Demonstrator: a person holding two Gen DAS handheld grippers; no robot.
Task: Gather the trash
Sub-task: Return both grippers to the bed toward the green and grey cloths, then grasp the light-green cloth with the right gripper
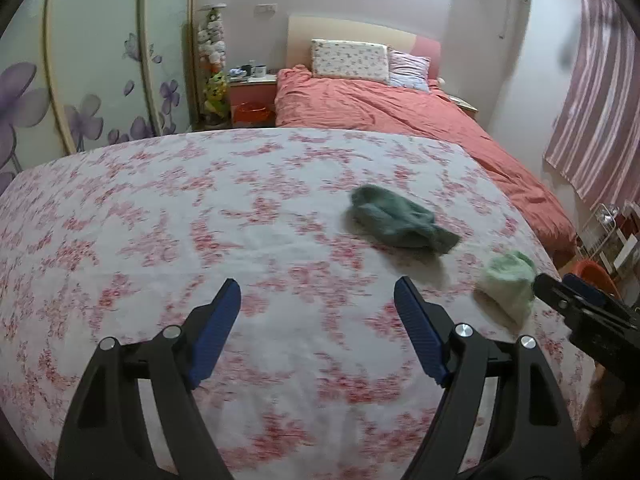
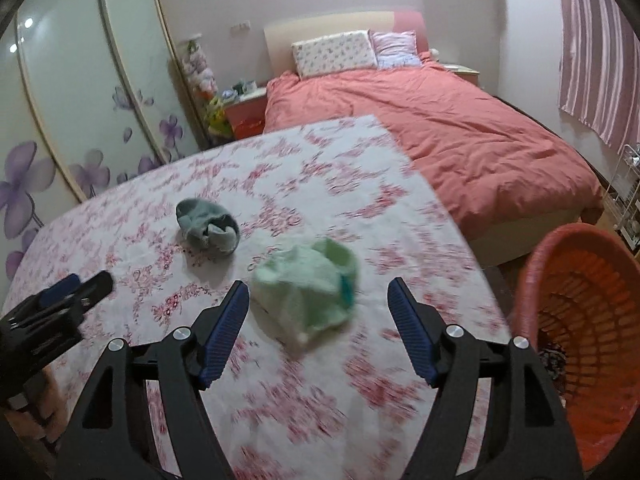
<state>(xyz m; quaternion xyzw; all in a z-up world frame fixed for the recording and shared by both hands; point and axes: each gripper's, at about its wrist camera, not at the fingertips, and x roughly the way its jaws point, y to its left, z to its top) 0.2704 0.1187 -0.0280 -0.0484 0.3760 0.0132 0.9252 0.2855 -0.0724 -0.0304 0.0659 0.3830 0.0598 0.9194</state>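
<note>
Two crumpled cloth items are seen on the flowered tabletop (image 2: 360,208). Furthest left lies the dark green one (image 2: 208,228), its long axis slanting across the cloth ahead and to the right of the left gripper (image 1: 318,308), whose jaws are held wide with nothing between them. Next comes the pale green one (image 2: 308,288), lying just ahead of the right gripper (image 2: 318,304), whose fingers are likewise spread wide and empty; the bundle sits nearer its left finger, not yet between the pads. At the far right an orange basket (image 2: 532,264) is cut off by the frame edge; something dark at its bottom cannot be made out. Both items are blurred, so their folds are hard to read.
</note>
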